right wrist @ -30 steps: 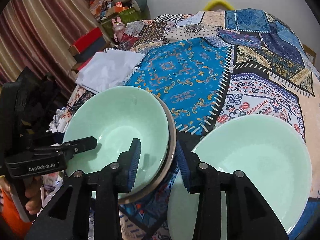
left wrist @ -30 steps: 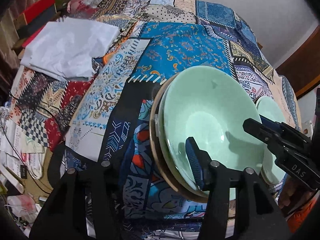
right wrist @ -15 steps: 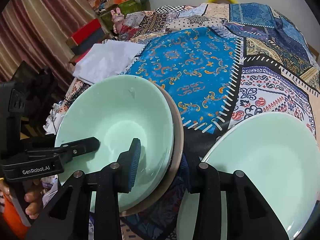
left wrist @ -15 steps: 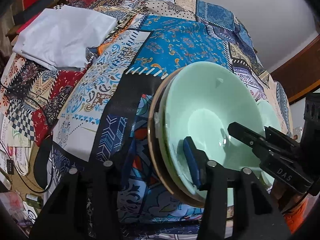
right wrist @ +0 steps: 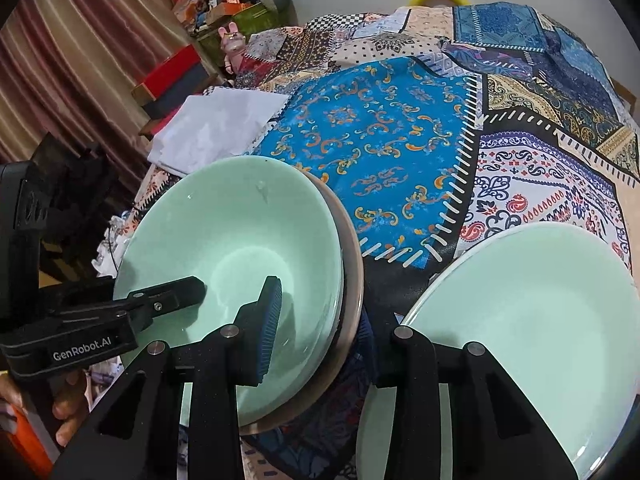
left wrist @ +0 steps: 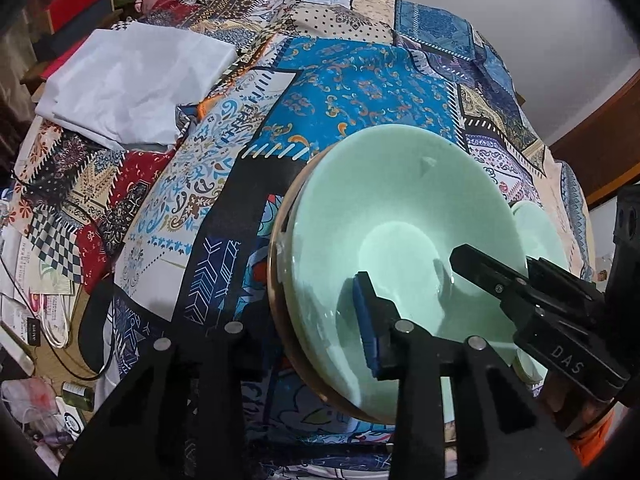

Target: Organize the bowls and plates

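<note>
Gripping opposite sides of one stack, both claws are set on the pale green bowl [left wrist: 400,216] and the brown-rimmed plate [right wrist: 352,280] beneath it. The left claw [left wrist: 304,320] has just been closing, with the stack's rim between its jaws: one blue pad [left wrist: 366,320] lies inside the bowl, the other jaw is hidden under the plate. The right claw [right wrist: 316,324] is clamped likewise on the opposite rim, one pad [right wrist: 270,320] inside the bowl and the other below the plate.

The stack is seen tilted above the patchwork cloth [right wrist: 380,148] that covers the tabletop, and a second green plate [right wrist: 532,312] lies just beside it on the right. A folded white cloth [left wrist: 128,80] lies well apart at the far left.

The step in hand is judged to be the carrying of this stack onto or next to the second plate. Both grips should be kept firm and evenly matched, the stack levelled before it is moved, and the rims lowered gently so that nothing is chipped or allowed to slide off.
</note>
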A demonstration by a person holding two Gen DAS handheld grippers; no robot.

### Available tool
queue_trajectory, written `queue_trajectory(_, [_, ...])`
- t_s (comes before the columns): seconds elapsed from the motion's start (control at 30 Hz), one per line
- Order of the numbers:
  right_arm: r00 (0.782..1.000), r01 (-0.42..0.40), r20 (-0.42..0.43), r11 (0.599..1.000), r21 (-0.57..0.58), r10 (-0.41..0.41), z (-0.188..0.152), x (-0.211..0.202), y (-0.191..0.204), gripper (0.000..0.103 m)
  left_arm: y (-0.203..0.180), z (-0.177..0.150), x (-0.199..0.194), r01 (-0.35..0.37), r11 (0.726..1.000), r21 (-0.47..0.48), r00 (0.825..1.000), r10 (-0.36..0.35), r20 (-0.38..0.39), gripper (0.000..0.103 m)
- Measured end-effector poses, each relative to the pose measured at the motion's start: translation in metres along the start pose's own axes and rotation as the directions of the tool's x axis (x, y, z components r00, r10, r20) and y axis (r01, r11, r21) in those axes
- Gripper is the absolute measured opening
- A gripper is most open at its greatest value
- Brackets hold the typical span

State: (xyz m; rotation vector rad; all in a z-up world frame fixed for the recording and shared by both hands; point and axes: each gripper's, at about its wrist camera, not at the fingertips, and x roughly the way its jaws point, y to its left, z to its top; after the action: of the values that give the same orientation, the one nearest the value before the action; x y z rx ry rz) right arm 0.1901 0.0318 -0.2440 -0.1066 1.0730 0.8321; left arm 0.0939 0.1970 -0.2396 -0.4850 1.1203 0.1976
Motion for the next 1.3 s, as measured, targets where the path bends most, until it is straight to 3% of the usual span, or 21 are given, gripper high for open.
queue_trajectory(0.37, [0.996, -0.014, 0.091, 1.0, 0.021, 0.012, 0.007, -0.035, -0.002, 0.033, -0.022, 0.011, -0.03, -0.003, 1.0, 0.025, 0.997, 0.001, 0.078, 0.035])
queue_trajectory(0.8, [0.976, 0.04, 0.212, 0.998, 0.05, -0.05, 0.006, -0.102, -0.027, 0.033, -0.09, 0.016, -0.064, 0.045, 0.991, 0.126, 0.987, -0.064, 0.146, 0.035])
queue_trajectory(1.3, [0.962, 0.116, 0.23, 0.983, 0.14, -0.146, -0.032, -0.146, -0.075, 0.033, -0.159, -0.007, -0.049, 0.107, 0.968, 0.229, 0.989, -0.128, 0.078, 0.035])
